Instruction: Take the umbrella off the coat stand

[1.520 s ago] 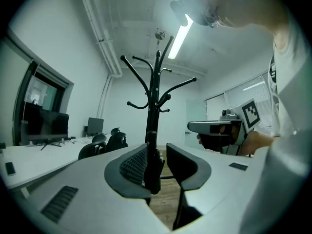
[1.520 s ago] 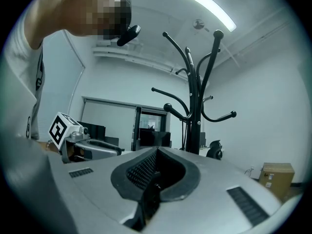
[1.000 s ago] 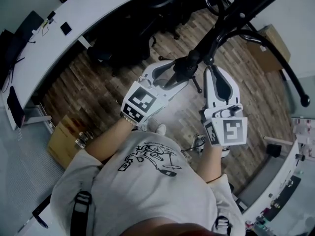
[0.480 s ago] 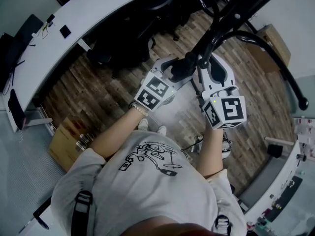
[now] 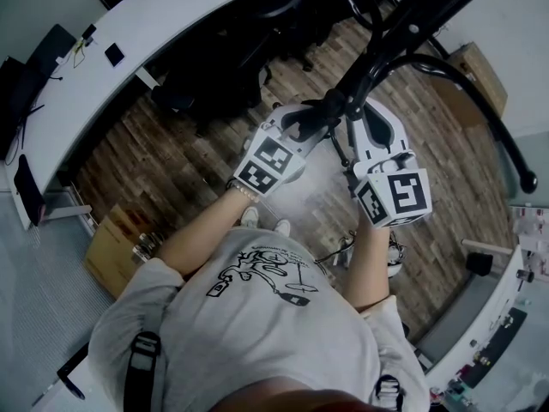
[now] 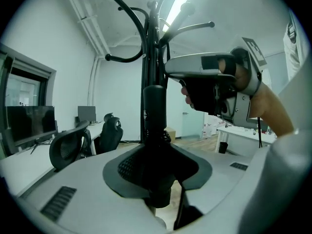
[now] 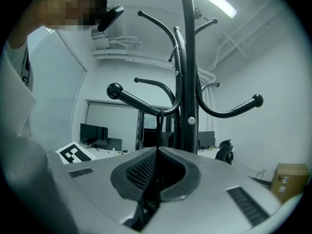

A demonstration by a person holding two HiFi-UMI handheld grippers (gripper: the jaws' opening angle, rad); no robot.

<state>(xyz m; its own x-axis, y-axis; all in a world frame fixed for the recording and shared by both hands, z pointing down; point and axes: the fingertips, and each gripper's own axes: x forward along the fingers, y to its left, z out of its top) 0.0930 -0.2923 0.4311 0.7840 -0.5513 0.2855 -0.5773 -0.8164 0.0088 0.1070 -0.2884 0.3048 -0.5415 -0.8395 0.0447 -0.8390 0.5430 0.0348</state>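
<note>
The black coat stand (image 5: 412,15) rises in front of me, its curved arms spreading overhead (image 7: 187,57). A folded black umbrella (image 6: 155,111) hangs upright against the pole (image 6: 151,43). My left gripper (image 6: 157,177) has just been closing and its pads now press on the umbrella's body. In the head view it (image 5: 302,127) sits left of the pole, on the umbrella (image 5: 330,110). My right gripper (image 7: 157,152) is shut on the thin strap (image 7: 157,126) that hangs from a stand arm. It (image 5: 362,117) reaches the pole from the right.
Black office chairs (image 5: 214,67) stand beyond the stand by a long white desk (image 5: 111,67). Cardboard boxes lie on the wooden floor at the left (image 5: 116,243) and far right (image 5: 467,80). Another white bench (image 5: 489,333) runs at the lower right.
Both grippers moved in toward the stand's pole. The left gripper's jaws went from wide around the umbrella to closed on it.
</note>
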